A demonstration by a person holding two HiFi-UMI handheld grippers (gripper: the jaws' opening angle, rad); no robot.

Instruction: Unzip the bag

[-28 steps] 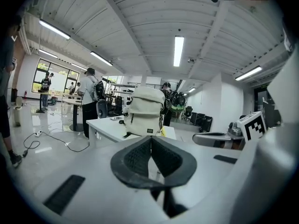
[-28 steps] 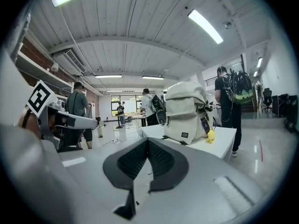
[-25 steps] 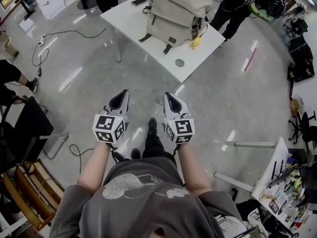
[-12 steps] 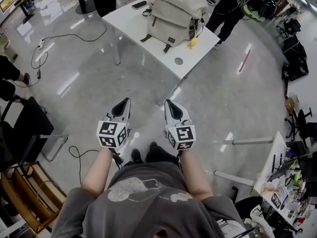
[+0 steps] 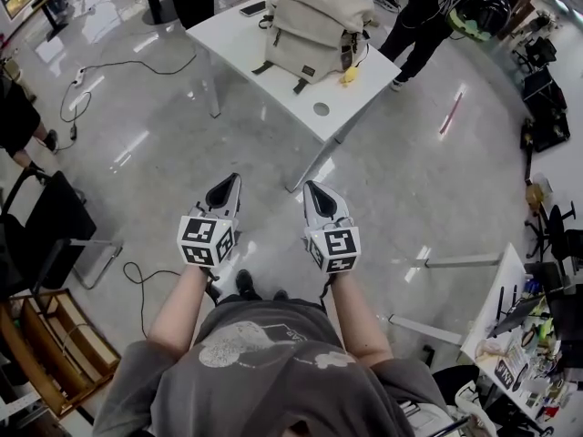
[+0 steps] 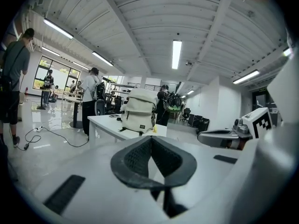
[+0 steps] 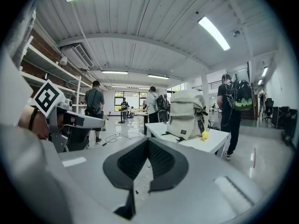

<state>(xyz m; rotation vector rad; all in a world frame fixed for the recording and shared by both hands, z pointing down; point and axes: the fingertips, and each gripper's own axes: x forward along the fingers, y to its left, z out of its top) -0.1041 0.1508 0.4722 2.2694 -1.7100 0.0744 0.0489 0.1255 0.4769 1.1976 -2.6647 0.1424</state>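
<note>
The left tool (image 5: 226, 186) has its jaws pinched together on nothing, and so does the right tool (image 5: 315, 190) beside it. Both are held over the floor, well short of the bag (image 5: 314, 25). The bag stands upright on the white tabletop (image 5: 273, 85). A phone (image 5: 253, 8) lies just left of it and a small yellow thing (image 5: 349, 76) lies at its right front corner.

Whether any zip on the bag is open or shut is too small to tell in any view.

As I judge it, the main risk is the bag's softness. A pull on a zip tab with nothing bracing the fabric could drag or tip the bag towards the tabletop's edge, or only bunch the cloth. The straps trailing from the bag's front, and the yellow thing, could get caught by mistake. People stand close behind the bag, and a cable lies on the floor to its left.

The head view alone shows the bag's top flap, the phone and both tools together. Each gripper view shows the meeting jaw tips and the bag's front face with its dark label, which the head view squashes.
</note>
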